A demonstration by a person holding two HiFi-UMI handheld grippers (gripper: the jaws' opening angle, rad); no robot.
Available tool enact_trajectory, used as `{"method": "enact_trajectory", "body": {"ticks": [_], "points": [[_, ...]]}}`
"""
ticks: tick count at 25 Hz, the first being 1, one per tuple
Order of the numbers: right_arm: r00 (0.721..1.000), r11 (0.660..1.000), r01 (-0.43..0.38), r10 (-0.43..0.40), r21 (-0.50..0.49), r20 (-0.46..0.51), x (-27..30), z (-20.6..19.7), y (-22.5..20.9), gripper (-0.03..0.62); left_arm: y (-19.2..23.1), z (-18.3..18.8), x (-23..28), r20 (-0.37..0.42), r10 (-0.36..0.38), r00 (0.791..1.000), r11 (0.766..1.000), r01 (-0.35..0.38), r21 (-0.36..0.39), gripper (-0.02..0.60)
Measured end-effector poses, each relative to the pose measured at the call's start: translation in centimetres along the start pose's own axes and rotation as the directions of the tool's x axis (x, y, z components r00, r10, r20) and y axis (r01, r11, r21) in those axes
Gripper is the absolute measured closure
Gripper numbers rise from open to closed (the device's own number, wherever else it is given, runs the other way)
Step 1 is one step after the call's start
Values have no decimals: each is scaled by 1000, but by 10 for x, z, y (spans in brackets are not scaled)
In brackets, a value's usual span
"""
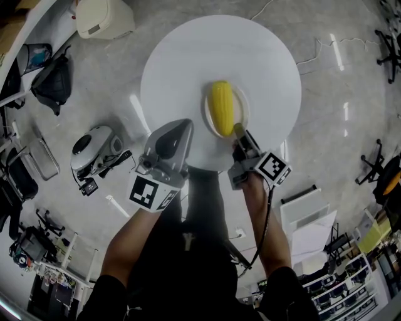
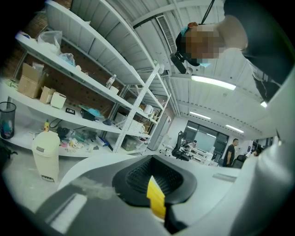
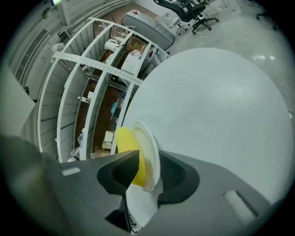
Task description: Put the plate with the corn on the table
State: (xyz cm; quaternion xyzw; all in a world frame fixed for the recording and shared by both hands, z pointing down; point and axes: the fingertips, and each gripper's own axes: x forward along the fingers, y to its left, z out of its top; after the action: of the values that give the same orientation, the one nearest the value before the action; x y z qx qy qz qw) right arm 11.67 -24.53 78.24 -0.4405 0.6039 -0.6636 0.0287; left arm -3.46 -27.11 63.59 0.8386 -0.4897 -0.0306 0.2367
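Note:
A round white table point(image 1: 188, 63) carries a white plate point(image 1: 207, 119) near its front edge, with a yellow corn cob point(image 1: 222, 106) lying on the plate. My right gripper point(image 1: 240, 133) is at the plate's near rim. In the right gripper view the plate's rim point(image 3: 150, 138) stands between the jaws, the corn point(image 3: 126, 147) is beside one pad, and a gap shows, so this gripper is open. My left gripper point(image 1: 178, 125) hovers over the table's front left edge, left of the plate. Its jaws point(image 2: 154, 193) look shut with nothing in them.
On the floor are a white lidded bin point(image 1: 103, 17) at the back left, a black bag point(image 1: 53, 78), a grey machine point(image 1: 94, 147) and chair bases point(image 1: 373, 166) at the right. Long white shelves point(image 2: 92, 92) with boxes stand beyond the table.

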Motion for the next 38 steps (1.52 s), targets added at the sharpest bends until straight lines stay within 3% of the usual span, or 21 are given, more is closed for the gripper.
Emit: {"method": "enact_trajectory", "body": {"ticks": [13,20,26,38], "points": [[995,990,100,-101,-99,1,-3,2,-3,447,2,-4,-5,-9,8,1000,1000,-8,17,580],[986,966,164,-167,-202,2,-5,7,-5,428,0,-6,-3,-10,10,1000,1000,-10,11,580],[974,926,213,-226,-313,-3,-8,7,-9,433,0,-8,-5,-11,10,1000,1000,-10,7,580],[971,914,231,-236,-334,25,-23,13,-12,457,-6,-2,-7,13,29,999,1000,-29,2,580]]}}
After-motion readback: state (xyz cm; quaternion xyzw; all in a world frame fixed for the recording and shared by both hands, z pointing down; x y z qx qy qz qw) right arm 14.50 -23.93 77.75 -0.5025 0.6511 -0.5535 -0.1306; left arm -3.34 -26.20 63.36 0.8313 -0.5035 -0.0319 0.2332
